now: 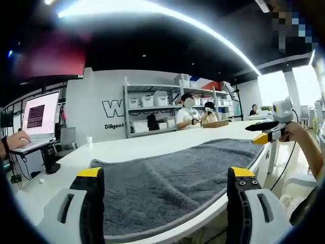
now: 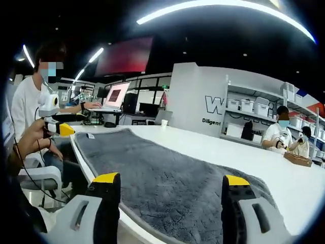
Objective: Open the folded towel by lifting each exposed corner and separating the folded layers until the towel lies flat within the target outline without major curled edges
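- Towel [image 1: 172, 178] is lying spread out on the white table [image 1: 147, 145], gray and fuzzy, with a lighter band running along its edge.
- You are holding your left gripper [image 1: 165, 175] low at the near side of the table, and its two yellow-tipped jaws are standing wide apart with nothing between them but the towel lying farther off.
- You are holding your right gripper [image 2: 165, 180] the same way, jaws wide apart and gripping nothing.
- In the left gripper view, your right gripper [image 1: 271, 129] is showing out past the far right end of the towel, near the table's corner, with a hand [image 1: 297, 133] around it.
- In the right gripper view, your left gripper [image 2: 56, 124] is sitting just beside the far left corner of the towel.
- One long edge of the towel is running close along the table's near edge.
- A small white thing [image 1: 89, 140] is sitting on the table beyond the towel.
- A laptop [image 1: 38, 119] is glowing on a stand to the left, and a hand [image 1: 18, 140] is resting on its keys.
- A person in white [image 2: 30, 101] is sitting by that laptop.
- Shelves [image 1: 152, 109] with white boxes are standing against the gray wall [image 1: 96, 96], next to big white letters.
- Two people [image 1: 195, 114] are sitting at the far end with a wooden tray [image 1: 216, 124].
- Long bright lights [image 1: 152, 12] are curving across the dark ceiling.
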Available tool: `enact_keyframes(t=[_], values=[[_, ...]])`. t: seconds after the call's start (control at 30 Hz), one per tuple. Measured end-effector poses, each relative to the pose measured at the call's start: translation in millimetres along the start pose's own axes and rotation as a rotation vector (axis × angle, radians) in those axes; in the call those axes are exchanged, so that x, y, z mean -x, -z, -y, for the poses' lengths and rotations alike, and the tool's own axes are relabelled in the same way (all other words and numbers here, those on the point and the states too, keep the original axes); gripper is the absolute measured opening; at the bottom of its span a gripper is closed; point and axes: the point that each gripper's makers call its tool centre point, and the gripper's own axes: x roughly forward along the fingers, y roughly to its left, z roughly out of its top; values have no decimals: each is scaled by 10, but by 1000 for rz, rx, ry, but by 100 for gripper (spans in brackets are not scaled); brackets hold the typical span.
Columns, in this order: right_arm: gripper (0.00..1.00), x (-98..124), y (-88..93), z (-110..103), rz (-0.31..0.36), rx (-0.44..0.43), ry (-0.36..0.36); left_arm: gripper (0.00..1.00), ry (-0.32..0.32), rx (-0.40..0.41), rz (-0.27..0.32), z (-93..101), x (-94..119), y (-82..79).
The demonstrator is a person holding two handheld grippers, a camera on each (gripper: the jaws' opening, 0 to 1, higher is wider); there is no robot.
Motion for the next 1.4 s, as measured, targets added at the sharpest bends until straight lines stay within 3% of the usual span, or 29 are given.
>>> enact_keyframes(t=[0.73,1.13,1.4], values=[[77,313,68,30,20,-51,43,99,15,-28,5,83,88,-65],[76,352,66,19,24,-49,46,99,-3,-32,30,49,160,-146],[74,389,118,10,19,-70,51,99,-4,-12,25,45,157,-106]])
